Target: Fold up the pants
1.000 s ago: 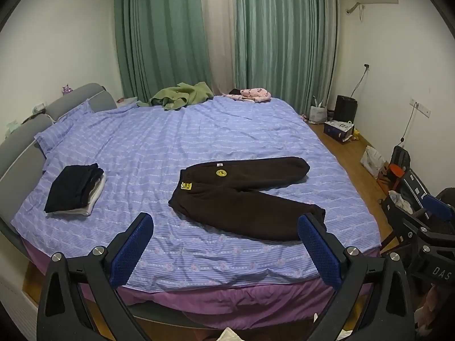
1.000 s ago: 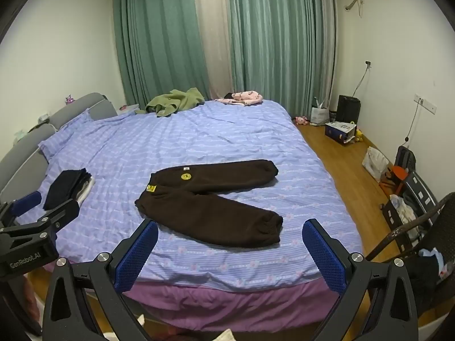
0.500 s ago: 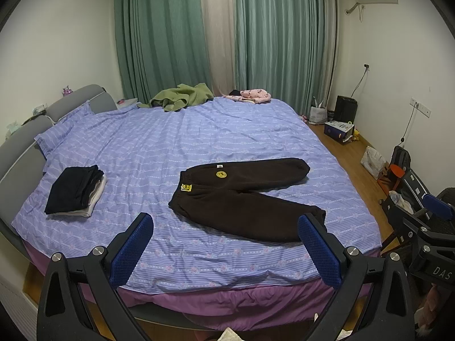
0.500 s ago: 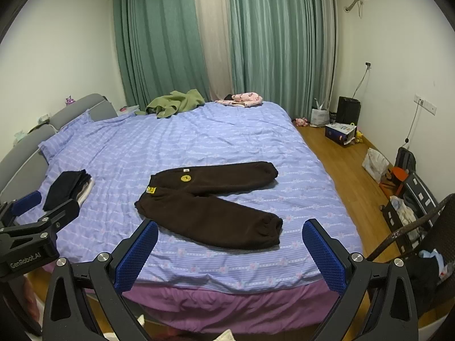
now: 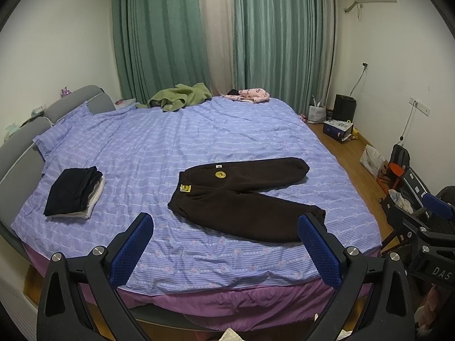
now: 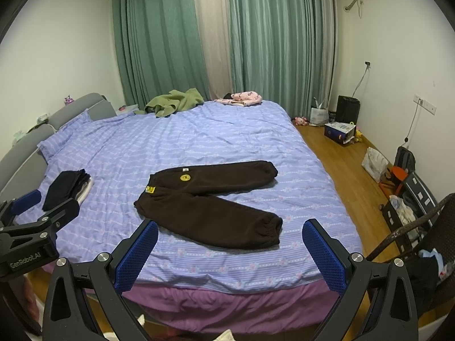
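The left gripper (image 5: 224, 244) is held spread wide short of the foot of the bed (image 5: 176, 142), nothing gripped or touched between its blue pads (image 5: 132, 248). The right gripper (image 6: 230, 248) is likewise held wide apart off the same edge of the bed, with nothing caught or contacted.

One pair of dark brown pants (image 5: 244, 196) is laid flat on the bed's purple striped cover, close to its foot edge; in the right wrist view the pants (image 6: 207, 199) are seen with two legs splayed apart and the waistband turned toward the headboard side. Two yellow patches are counted near the waistband.

One stack of folded clothes (image 5: 75, 191) is set on the bed beside the headboard, well apart from the pants. At the far edge of the bed, one crumpled green garment (image 5: 179, 99) and one pink garment (image 5: 250, 95) are found. Beyond the bed, green curtains (image 5: 159, 34) are hung.
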Demonstrator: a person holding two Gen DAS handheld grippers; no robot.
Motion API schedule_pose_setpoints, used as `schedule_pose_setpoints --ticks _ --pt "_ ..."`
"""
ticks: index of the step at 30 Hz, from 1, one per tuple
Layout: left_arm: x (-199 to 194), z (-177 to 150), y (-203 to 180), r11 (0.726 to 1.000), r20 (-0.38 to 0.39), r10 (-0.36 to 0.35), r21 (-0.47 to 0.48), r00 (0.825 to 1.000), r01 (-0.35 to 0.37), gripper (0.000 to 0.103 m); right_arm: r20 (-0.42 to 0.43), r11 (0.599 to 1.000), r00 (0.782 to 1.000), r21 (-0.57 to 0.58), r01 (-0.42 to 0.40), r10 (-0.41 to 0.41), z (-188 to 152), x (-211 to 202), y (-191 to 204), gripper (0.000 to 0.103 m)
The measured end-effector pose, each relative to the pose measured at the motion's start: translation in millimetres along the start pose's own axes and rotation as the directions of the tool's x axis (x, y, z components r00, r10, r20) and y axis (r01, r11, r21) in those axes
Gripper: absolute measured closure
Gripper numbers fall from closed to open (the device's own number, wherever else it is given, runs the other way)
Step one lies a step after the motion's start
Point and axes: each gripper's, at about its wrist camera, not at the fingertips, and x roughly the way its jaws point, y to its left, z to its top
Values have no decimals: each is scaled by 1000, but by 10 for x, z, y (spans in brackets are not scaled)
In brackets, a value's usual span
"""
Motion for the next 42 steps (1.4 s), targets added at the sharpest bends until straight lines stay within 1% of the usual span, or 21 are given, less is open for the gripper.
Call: schedule_pose_setpoints --ticks 3,4,6,10,13,15,16,18,19,20,21,23,24,27,28,30,32,35,38,40,42 --pt "18 21 32 1000 -8 -4 3 1000 4 0 -3 1000 1000 4 2 -2 5 8 0 0" --pt "12 19 30 1000 12 -3 5 1000 3 0 -5 1000 1000 5 3 -3 7 15 2 0" --pt "27 27 47 1000 20 -4 9 1000 4 0 -9 1000 1000 7 5 -5 8 42 11 0" --pt "72 55 86 1000 18 -12 16 1000 12 0 -14 1000 1000 10 13 -12 25 64 48 0" --pt "139 89 139 999 0 -13 34 1000 13 0 -21 1000 1000 18 21 -21 42 129 104 0" --pt "187 107 180 999 4 -34 24 999 34 0 -28 999 999 25 26 -26 56 170 149 0" --pt "212 131 196 999 13 -32 37 999 31 0 -32 999 999 32 30 -29 67 200 165 0" --pt "284 176 249 998 1 -42 51 999 42 0 -40 998 999 49 32 -30 87 263 192 0" --pt "318 204 270 997 20 -56 52 998 55 0 -44 998 999 58 31 -29 104 309 215 0" --pt "358 241 291 996 16 -55 67 998 54 0 -49 997 998 64 32 -29 122 351 237 0" --pt "393 289 307 995 33 -62 75 998 59 0 -55 997 998 73 37 -33 143 419 268 0" --pt "508 382 349 993 22 -64 102 998 61 0 -59 995 997 86 47 -42 172 518 306 0" --pt "589 440 369 991 23 -70 112 997 67 0 -59 994 997 96 56 -51 198 580 314 0" --pt "860 561 411 986 -15 -73 152 997 74 0 -56 988 995 119 94 -88 303 780 334 0" --pt "967 629 405 984 -15 -78 161 997 79 0 -52 987 994 126 102 -96 335 836 327 0" --pt "1131 707 383 983 -22 -96 158 995 98 0 -53 982 992 145 120 -113 394 968 280 0" --pt "1321 810 296 979 -18 -111 169 994 113 0 -50 978 991 162 134 -127 472 1127 188 0" --pt "1623 921 127 979 -15 -106 175 994 108 0 -36 977 989 153 147 -143 601 1342 40 0" --pt "1966 1024 -115 982 -10 -106 153 994 106 0 -20 983 990 120 138 -136 771 1649 -181 0" --pt "2242 1098 -284 987 -29 -95 126 995 98 0 -26 989 993 93 113 -111 906 1949 -367 0" --pt "2557 1165 -450 990 -34 -103 94 994 106 0 -35 993 996 78 85 -82 1029 2287 -573 0"
